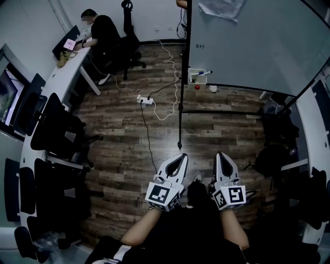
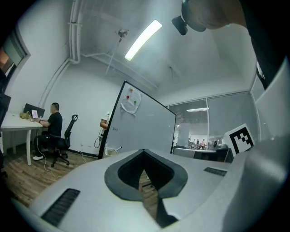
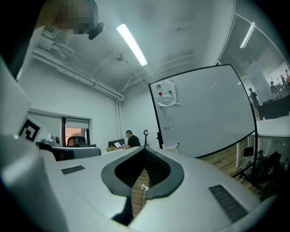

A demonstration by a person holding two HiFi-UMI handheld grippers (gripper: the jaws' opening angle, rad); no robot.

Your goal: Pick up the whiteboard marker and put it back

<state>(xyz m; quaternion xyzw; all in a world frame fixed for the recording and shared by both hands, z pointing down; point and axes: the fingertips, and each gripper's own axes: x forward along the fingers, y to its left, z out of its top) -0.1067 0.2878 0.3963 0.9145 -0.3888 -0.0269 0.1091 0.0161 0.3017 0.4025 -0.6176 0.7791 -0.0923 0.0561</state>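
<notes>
Fingers [image 2: 86, 186] on the left gripper [image 2: 144, 151] meet at their tips with nothing between them, and only the dark teardrop hollow behind the tips shows a strip of floor. The right gripper [image 3: 145, 147] is likewise closed and empty. In the head view both grippers sit side by side at the bottom of the frame, held out on bare forearms [image 1: 140, 227], each carrying its cube with black-and-white square markers [image 1: 164, 195], and both aim across the room. Beneath and ahead of them runs the dark wooden plank floor [image 1: 124, 134]. A white power strip [image 1: 145, 100] lies on it with black and white cables trailing away. Just past the strip stands the black-framed stand [image 1: 180, 103] of a large grey-white whiteboard [image 1: 258, 41], with a crumpled sheet of paper [image 1: 221, 7] fixed near its top edge. The white whiteboard marker with a blue end [image 1: 202, 73] lies across a small white tray [image 1: 194, 79] at the board's lower corner, well apart from both grippers. A small red round object [image 1: 197, 87] sits on the floor just below the tray. To the left a long white bench [image 1: 56, 87] curves along the wall, lined with black office chairs [image 1: 56, 129]. At its far end a person in a black top [image 1: 100, 31] sits at a laptop.
</notes>
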